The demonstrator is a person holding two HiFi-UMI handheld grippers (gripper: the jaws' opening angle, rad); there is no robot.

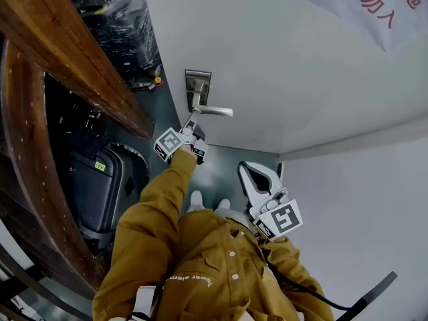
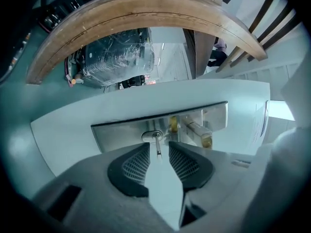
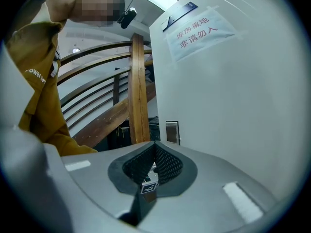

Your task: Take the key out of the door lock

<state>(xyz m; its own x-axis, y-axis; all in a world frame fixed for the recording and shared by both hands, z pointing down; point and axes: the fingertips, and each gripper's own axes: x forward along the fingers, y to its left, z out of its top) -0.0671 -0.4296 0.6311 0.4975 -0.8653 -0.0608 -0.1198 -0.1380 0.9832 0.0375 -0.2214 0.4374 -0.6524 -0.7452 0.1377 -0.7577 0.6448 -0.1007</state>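
— What do we have at the left gripper (image 2: 158, 148)?

— Its jaws stand apart. The key (image 2: 156, 141) sits between their tips, and we see a gap on each side of it, so the pads are not pressing on it.

— And where is the key?

— In the lock, sticking straight out of the cylinder in the steel plate (image 2: 121, 130). The handle (image 2: 200, 132) juts from the same plate, just right of the key in the left gripper view.

— What do we see from the head view?

— Our left arm reaches out to the plate on the white door (image 1: 267, 59), and the gripper's tip lies just beside the handle.

— And the right gripper (image 3: 154, 147)?

— Its jaws meet at the tips with nothing between them. We hold it close to our chest, well apart from the plate, pointing toward the door.

— Anything further out?

— A sign (image 1: 374, 5) with red characters on the door, and a curved wooden rail (image 1: 67, 52) to our left.
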